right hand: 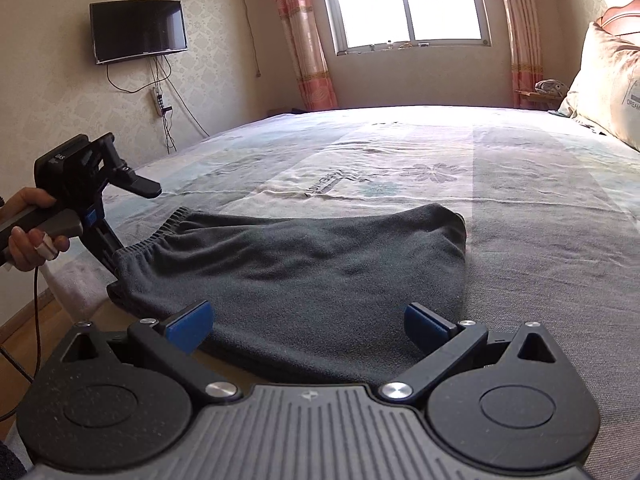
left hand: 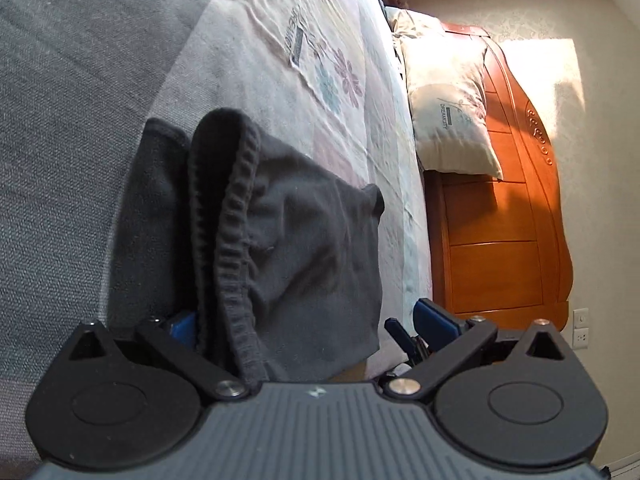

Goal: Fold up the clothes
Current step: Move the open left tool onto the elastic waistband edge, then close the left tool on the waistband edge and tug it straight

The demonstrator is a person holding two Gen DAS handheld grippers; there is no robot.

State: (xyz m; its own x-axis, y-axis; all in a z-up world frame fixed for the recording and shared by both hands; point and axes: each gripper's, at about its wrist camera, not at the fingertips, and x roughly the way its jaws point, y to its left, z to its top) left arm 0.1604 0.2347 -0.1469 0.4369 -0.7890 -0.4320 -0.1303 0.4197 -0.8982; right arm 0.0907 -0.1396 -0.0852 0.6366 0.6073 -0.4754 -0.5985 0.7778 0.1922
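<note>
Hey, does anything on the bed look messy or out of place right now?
Only the dark shorts: they lie rumpled near the bed's edge, with the waistband bunched and lifted at the left gripper. The right gripper is open at their near edge. Nothing looks spilled or damaged.

Home bedroom: bed [right hand: 400,152], pillow [left hand: 448,120] (wall television [right hand: 138,30])

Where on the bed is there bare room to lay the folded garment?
Bare patterned bedsheet lies beyond the dark grey elastic-waist shorts, toward the window, and to their right before the cream pillow. The near-left edge is crowded: the left gripper is at the waistband.
</note>
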